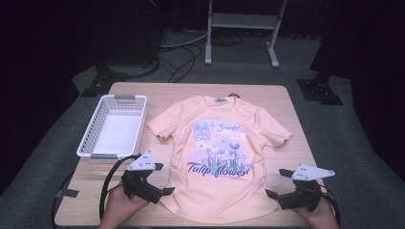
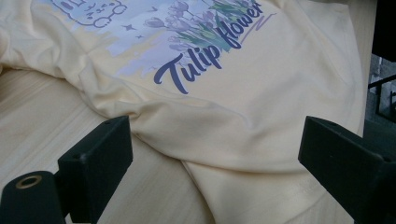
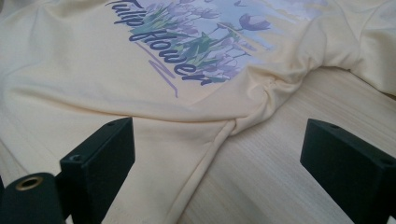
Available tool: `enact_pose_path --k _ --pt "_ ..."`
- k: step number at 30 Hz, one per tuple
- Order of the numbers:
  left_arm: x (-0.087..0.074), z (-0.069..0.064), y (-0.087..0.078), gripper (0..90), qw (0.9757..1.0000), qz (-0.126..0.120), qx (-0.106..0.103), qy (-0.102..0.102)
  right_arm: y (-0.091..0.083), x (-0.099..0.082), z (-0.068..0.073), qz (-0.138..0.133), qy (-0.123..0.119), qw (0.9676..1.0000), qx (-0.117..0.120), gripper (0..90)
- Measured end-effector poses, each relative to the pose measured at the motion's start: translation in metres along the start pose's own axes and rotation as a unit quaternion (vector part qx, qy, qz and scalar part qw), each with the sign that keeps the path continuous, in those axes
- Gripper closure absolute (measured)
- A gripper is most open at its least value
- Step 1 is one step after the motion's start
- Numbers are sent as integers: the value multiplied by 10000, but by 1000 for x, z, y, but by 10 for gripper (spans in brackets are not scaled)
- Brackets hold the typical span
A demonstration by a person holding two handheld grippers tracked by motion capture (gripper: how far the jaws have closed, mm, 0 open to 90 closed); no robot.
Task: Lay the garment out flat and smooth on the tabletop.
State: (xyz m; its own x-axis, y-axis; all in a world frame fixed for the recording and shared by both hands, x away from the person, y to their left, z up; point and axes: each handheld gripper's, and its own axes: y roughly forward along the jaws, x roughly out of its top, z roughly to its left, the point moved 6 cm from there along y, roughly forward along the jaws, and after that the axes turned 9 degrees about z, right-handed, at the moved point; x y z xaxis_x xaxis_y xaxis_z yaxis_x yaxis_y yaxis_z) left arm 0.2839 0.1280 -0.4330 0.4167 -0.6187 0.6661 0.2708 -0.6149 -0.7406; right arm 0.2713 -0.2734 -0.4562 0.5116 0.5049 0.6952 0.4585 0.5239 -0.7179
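Note:
A pale orange T-shirt (image 1: 217,143) lies flat, face up, on the wooden table (image 1: 282,98), with a rabbit, tulips and the words "Tulip flower" printed on its front. My left gripper (image 1: 160,179) stands open at the shirt's lower left side seam, its jaws wide apart over the wrinkled edge of the T-shirt (image 2: 243,140). My right gripper (image 1: 277,183) is open at the lower right side; the T-shirt (image 3: 140,93) has its seam running between the jaws. Neither gripper holds the cloth.
A white plastic basket (image 1: 114,126) with nothing in it sits at the table's left side. Past the far edge lie cables and a white metal stand (image 1: 241,28) on the grey floor. Bare wood shows along the right edge.

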Motion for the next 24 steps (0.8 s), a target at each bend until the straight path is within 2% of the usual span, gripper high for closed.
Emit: enact_pose_path --k 3,7,13,14,24 --pt "-4 -3 -3 97 10000 -53 -23 -25 -4 -4 0 -34 33 10000 -32 98" --pt "-8 -7 -5 97 10000 -37 67 17 -7 -10 -1 -34 109 9999 -38 97" --pt "-14 -9 -8 97 9999 -94 47 -45 -10 -22 0 -23 212 9997 -69 97" --pt "-16 -11 -8 97 9999 -69 113 -13 -11 -24 0 -28 216 9997 -89 97" --pt "-24 -17 -10 97 9996 -230 146 -79 -21 -37 4 -183 400 9989 -156 97"
